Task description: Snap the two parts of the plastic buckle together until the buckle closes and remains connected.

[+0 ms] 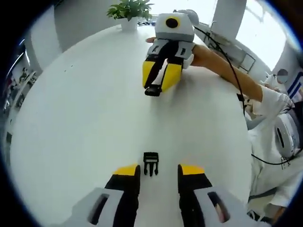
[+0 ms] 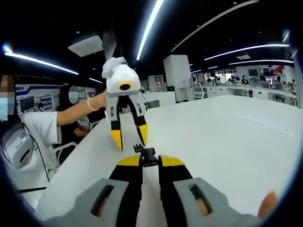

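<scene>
A black pronged buckle part lies flat on the white table, between and just ahead of the yellow tips of my left gripper, which is open. Across the table my right gripper points down, shut on the other black buckle part. In the right gripper view, that held buckle part is pinched between the yellow tips of my right gripper. Beyond it, the left gripper hangs open over the pronged part on the table.
A potted plant stands at the table's far edge. A person's arm and a black cable reach in from the right. A seated person in white is at the table's side. Office desks fill the background.
</scene>
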The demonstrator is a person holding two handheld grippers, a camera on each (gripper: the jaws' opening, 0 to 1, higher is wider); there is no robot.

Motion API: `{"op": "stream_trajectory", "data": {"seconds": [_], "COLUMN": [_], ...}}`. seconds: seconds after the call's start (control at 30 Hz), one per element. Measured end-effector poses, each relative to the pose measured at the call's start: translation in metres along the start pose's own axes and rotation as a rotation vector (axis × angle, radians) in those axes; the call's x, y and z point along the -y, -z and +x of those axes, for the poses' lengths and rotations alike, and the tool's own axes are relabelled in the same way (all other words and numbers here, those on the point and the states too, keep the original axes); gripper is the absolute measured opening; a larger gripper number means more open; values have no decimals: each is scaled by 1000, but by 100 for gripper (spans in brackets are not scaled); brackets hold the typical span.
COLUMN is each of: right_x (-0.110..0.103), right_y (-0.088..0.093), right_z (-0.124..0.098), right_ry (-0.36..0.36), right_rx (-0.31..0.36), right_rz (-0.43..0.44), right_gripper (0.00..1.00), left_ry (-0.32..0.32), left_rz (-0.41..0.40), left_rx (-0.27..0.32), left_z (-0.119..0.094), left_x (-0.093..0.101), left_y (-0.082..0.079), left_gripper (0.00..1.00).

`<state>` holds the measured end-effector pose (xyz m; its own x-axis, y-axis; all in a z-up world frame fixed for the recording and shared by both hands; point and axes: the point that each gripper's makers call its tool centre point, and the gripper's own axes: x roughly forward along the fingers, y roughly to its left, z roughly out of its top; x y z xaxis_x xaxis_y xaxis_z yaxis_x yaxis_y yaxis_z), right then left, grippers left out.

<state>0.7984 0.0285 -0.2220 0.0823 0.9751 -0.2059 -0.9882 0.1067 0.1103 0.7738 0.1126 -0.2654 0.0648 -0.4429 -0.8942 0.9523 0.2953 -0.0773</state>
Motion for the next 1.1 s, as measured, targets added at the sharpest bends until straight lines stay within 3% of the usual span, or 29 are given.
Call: {"op": "stream_trajectory", "data": {"seconds": [0.33, 0.87, 1.1], "right_x": [0, 3, 0], "right_y": [-1, -2, 0], "right_z": [0, 1, 2], "right_ry": [0, 1, -6], "right_rx": [-1, -2, -9], "right_rz": [0, 0, 1], "right_gripper": [12, 12, 12], "left_ry": [-22, -54, 40], "left_rz": [55, 77, 157], "left_rx": [-13, -30, -31], "left_z": [-2, -14, -20], "left_x": [-6, -3, 22], "left_y": [2, 11, 14], "left_gripper": [11, 11, 11]}}
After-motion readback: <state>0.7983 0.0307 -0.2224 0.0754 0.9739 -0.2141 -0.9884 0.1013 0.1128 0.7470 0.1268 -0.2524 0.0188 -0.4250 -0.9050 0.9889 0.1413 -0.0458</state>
